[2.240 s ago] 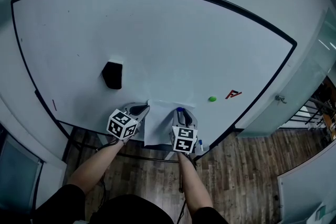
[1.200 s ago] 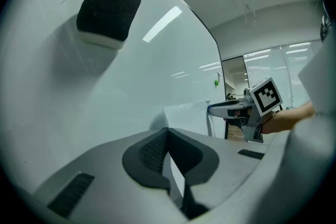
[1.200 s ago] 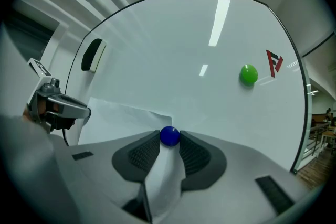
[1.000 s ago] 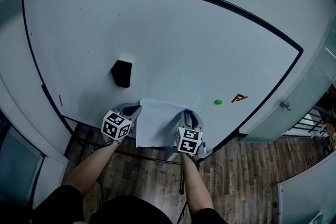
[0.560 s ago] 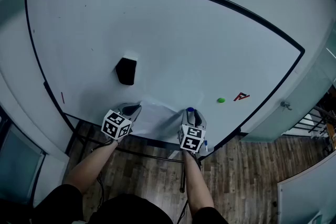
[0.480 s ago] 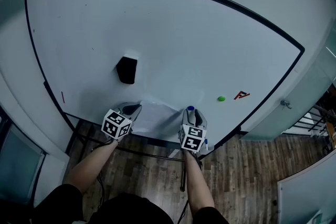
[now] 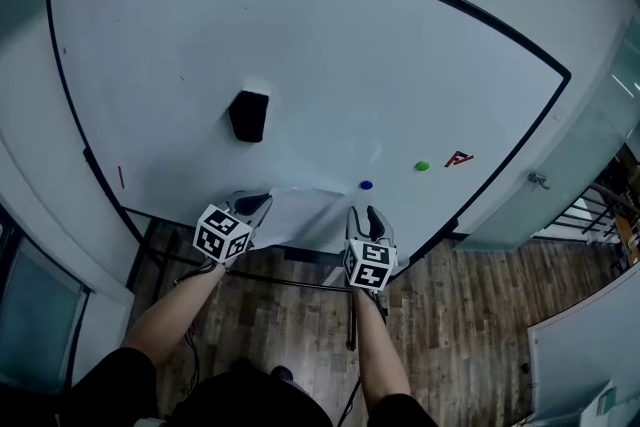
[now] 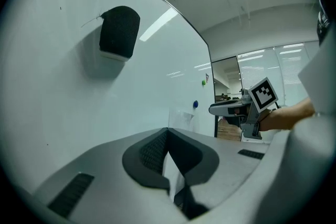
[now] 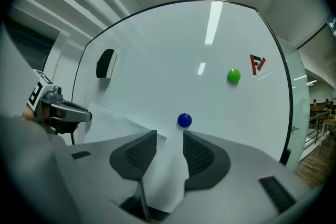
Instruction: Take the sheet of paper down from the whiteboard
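White paper sheet (image 7: 300, 211): left claw (image 7: 260, 204) clenches its 9 o'clock edge; right claw (image 7: 364, 214), jaws just opening, released, straddles its 3 o'clock edge.

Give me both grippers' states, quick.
Left gripper: closed on the paper.
Right gripper: open, jaws just opened; paper sits loose between them.

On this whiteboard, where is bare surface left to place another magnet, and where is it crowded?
Free: the wide upper whiteboard above the black eraser, and the stretch between eraser and green magnet. Crowded: the lower edge, where the sheet of paper and blue magnet sit.
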A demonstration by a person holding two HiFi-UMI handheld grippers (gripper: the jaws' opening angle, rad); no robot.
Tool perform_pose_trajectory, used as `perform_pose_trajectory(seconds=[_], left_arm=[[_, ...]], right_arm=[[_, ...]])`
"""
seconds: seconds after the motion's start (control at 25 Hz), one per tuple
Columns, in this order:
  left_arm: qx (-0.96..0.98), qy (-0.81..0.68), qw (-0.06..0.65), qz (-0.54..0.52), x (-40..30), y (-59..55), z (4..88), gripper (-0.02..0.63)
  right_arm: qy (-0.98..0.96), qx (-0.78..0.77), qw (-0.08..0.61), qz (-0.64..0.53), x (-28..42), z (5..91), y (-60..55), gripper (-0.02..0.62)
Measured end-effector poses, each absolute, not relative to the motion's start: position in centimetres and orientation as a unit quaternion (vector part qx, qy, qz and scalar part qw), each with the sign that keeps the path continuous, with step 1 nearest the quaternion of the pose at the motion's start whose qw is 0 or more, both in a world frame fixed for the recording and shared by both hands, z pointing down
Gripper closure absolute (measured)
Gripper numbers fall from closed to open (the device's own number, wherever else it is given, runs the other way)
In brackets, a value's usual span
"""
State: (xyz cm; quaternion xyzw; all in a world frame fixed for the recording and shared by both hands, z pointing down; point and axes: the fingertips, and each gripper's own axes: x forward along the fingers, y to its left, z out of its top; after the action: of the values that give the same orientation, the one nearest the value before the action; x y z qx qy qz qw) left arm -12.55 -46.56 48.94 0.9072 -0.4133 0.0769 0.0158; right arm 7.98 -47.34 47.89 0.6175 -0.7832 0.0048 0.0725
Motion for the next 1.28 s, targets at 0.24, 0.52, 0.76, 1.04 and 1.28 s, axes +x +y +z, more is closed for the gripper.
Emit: perform_pose_trajectory(seconds=[0.24, 0.52, 0.76, 1.04, 1.28], left_arm=[[0.907, -0.413, 0.018, 0.078, -12.0, -44.5, 49.4, 0.586], [0.895, -0.439, 0.016, 0.078, -10.4, -42.4, 49.1, 0.586], [0.883, -0.464, 0.015, 0.074, -8.7, -39.4, 48.6, 0.586], [0.875, -0.479, 0.017, 0.073, -7.3, -36.3, 48.6, 0.586], [0.873, -0.482, 0.022, 0.074, -6.7, -34.7, 49.0, 0.587]], right_arm=[[-0.793, 0.603, 0.08, 0.007, 8.0, 49.1, -44.7, 0.52], [-0.808, 0.584, 0.07, 0.001, 10.3, 48.6, -42.4, 0.571], [-0.822, 0.564, 0.076, 0.003, 12.5, 48.8, -40.4, 0.571], [-0.834, 0.546, 0.078, 0.001, 14.0, 48.9, -38.0, 0.571], [-0.838, 0.54, 0.081, 0.001, 14.5, 49.2, -36.9, 0.571]])
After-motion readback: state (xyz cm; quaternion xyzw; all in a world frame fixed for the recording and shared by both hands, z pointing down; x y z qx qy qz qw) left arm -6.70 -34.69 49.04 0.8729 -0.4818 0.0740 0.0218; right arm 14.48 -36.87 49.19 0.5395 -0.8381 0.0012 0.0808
